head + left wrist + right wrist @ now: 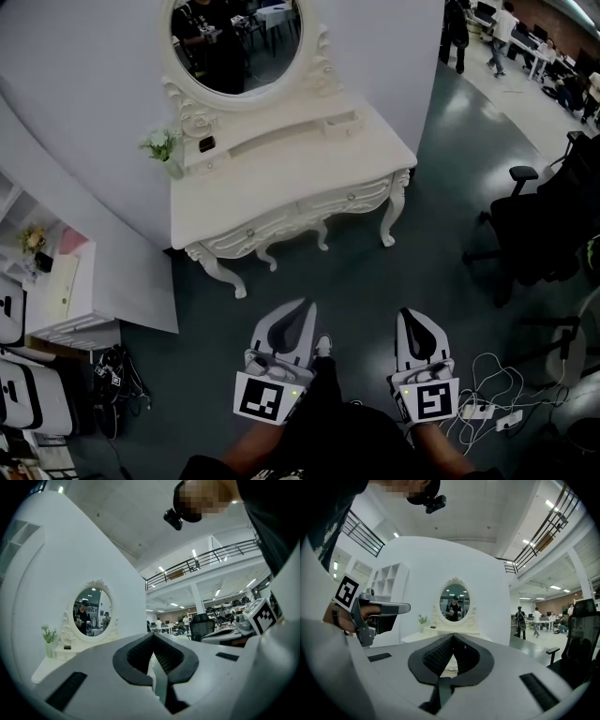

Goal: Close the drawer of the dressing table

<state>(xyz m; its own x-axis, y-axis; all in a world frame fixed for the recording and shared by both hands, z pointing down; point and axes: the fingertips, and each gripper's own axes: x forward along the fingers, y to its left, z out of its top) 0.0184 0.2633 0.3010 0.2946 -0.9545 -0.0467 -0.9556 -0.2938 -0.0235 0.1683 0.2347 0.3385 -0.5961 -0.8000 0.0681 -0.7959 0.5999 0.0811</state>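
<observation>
Jaws clenched empty on L gripper (302, 307) & R gripper (409, 317); only head view shows drawer fronts (352, 199) of dressing table (281, 178).

This is a large open-plan office or lab hall with a staged bedroom corner. A white carved dressing table (281, 178) with an oval mirror (239, 42) stands against a curved white partition wall (75, 141). Around it are black swivel office chairs (539, 225), people at distant desks (502, 37), a railed mezzanine (201, 557) and ceiling strip lights (194, 553).

A black office chair (539, 225) stands at three o'clock, white cables (487, 401) lie at four, a white shelf unit (67, 292) at nine.
</observation>
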